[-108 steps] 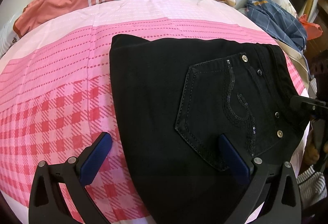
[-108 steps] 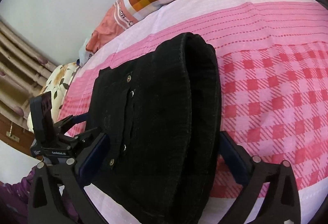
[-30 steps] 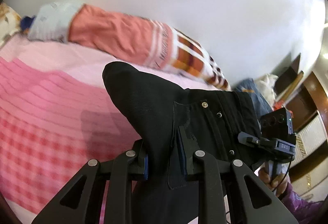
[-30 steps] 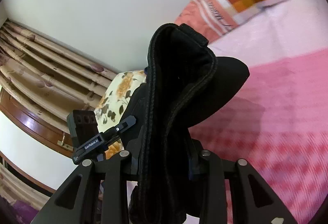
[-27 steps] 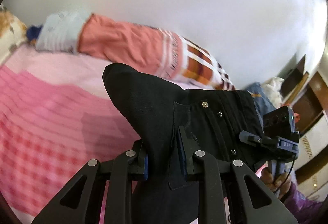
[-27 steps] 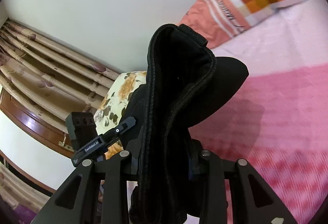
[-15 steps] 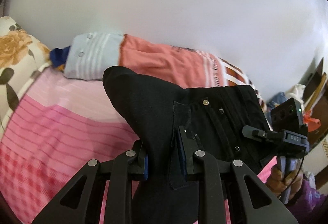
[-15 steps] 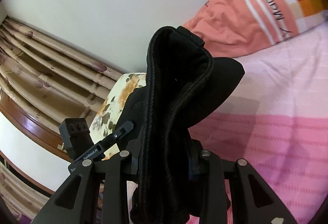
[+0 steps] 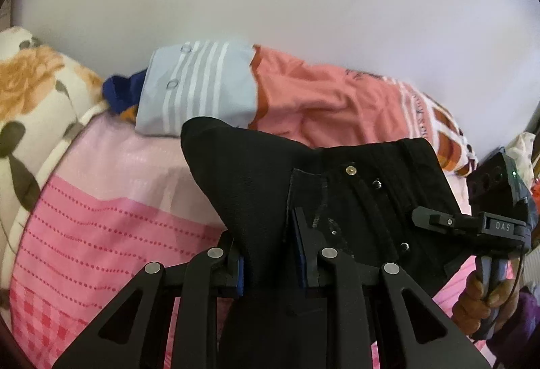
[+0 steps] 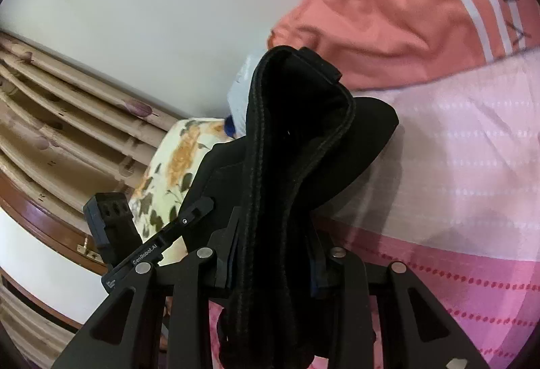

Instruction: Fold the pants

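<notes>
Left wrist view shows the black pants (image 9: 337, 200) already folded into a bundle, carried above the bed (image 9: 111, 217), both grippers' jaws pinching it, leaving only to lay it down

The pants (image 9: 256, 173) are showing matt black denim with shiny metal rivets (image 9: 351, 170) — the bedsheet (image 9: 101, 217) is looking like soft woven cloth.

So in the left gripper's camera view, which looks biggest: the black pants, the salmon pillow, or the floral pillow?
1. black pants, though nearest the lens, which inflates them
2. salmon pillow
3. floral pillow, partly cut off at the edge
</notes>
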A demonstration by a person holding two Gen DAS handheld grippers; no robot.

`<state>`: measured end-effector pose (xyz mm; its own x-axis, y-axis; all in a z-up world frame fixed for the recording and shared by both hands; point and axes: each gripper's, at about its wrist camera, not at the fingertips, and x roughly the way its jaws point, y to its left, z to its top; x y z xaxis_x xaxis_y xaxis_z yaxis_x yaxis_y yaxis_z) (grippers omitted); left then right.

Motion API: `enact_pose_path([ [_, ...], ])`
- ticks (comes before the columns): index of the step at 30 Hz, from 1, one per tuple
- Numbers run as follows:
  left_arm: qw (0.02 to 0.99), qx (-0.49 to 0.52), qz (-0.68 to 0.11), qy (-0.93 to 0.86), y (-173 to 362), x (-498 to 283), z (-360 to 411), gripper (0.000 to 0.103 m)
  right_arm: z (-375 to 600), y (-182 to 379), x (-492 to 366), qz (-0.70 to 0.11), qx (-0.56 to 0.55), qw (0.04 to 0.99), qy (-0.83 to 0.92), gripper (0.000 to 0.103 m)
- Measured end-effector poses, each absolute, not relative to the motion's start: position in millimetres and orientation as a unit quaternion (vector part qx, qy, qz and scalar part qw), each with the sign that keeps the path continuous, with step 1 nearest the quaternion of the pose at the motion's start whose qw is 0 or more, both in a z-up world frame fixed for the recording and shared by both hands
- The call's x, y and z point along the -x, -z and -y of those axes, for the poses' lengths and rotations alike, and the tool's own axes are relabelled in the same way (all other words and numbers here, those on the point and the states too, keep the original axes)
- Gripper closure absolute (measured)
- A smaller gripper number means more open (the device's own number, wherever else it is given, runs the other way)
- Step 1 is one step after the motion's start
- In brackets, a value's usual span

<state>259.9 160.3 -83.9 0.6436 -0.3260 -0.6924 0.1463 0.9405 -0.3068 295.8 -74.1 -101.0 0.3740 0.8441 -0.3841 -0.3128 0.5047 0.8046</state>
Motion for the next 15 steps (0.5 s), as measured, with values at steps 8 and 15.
enact_pose_path([
  [8, 0.9, 0.116, -0.409, 0.092, 110, -266, -176, 0.057, 80, 128, -302, -0.427, -0.318, 0.768, -0.356, 0.073],
  [15, 0.918, 0.072, -0.39, 0.004, 121, -257, -186, 0.022, 84, 136, -301, -0.429, -0.279, 0.802, -0.308, 0.059],
])
